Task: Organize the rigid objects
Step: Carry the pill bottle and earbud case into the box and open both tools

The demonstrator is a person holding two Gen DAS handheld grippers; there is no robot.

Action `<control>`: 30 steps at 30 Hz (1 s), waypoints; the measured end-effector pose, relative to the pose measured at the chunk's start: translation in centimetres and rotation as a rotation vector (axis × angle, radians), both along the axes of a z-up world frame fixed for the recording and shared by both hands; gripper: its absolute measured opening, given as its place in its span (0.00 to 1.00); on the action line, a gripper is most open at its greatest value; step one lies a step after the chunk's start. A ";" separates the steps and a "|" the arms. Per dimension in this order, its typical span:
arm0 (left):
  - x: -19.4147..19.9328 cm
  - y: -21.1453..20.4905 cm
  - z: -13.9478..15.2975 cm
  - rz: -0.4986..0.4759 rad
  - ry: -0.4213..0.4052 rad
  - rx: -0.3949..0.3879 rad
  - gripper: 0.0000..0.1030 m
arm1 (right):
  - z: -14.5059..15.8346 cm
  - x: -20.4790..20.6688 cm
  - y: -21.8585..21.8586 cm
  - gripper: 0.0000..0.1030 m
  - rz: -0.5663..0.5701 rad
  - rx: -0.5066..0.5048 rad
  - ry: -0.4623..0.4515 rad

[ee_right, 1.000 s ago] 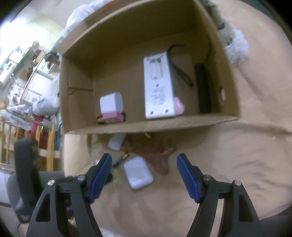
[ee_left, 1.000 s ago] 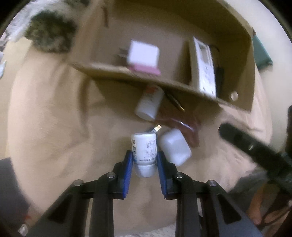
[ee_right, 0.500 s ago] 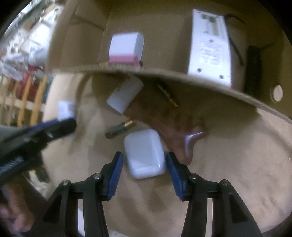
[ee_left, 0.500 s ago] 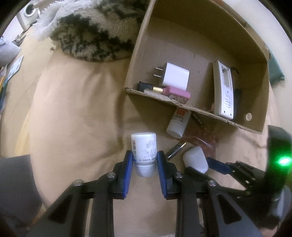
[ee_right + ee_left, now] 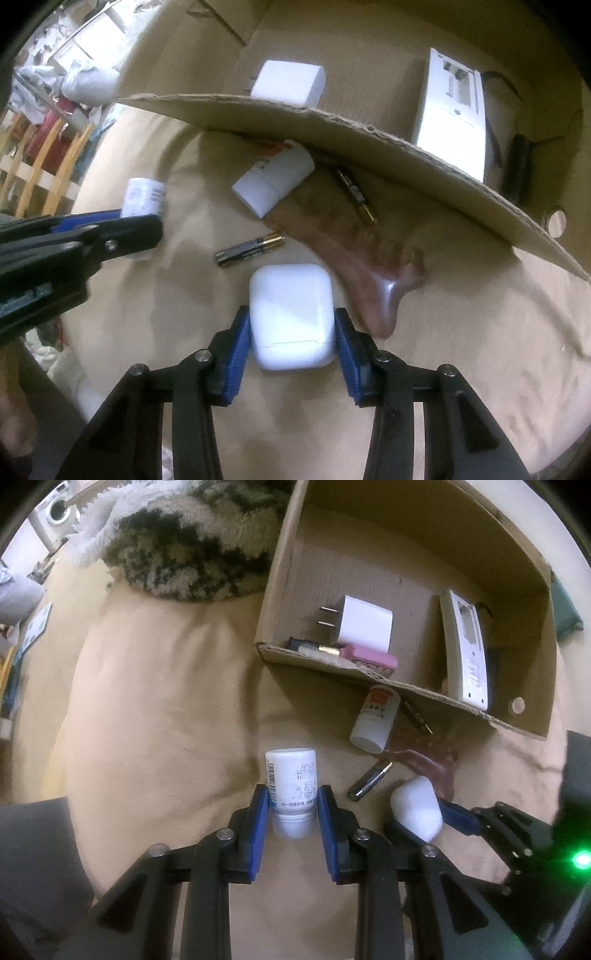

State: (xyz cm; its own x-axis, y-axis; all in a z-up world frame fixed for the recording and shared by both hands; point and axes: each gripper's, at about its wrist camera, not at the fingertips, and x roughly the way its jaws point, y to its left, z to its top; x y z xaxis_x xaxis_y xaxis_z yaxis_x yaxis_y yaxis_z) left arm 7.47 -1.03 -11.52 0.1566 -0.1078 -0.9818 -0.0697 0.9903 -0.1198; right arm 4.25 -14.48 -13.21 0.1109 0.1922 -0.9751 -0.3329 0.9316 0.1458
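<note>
Fingers of my left gripper (image 5: 291,805) clamp the bottle (image 5: 291,786); my right gripper (image 5: 291,332) pinches the case (image 5: 291,315). Both sit just outside the box (image 5: 369,672), gripped ready to go inside

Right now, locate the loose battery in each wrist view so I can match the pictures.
Left wrist: the battery lies right of centre on the tan cloth, between the held white bottle and the earbud case.
Right wrist: the battery lies left of centre, just above the case.
Shared landmark: the cardboard box front wall.
</note>
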 end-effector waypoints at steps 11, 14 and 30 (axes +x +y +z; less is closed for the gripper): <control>-1.3 -0.3 1.7 -0.033 -0.061 0.034 0.23 | 3.7 -0.9 -0.4 0.45 -0.036 0.075 -0.066; -1.6 -0.5 2.5 -0.042 -0.075 0.028 0.23 | 5.0 -0.8 -1.3 0.44 -0.077 0.094 -0.105; 4.7 -2.1 12.7 -0.135 -0.270 0.069 0.23 | 13.7 6.3 -7.9 0.45 -0.247 0.198 -0.357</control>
State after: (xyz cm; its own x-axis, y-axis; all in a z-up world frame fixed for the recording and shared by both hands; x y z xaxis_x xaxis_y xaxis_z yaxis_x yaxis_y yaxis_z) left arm 12.21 -3.15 1.13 0.4020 -0.0801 -0.9121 0.0881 0.9949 -0.0485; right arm 10.51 -22.40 0.48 0.4980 0.2962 -0.8150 -0.1666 0.9550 0.2453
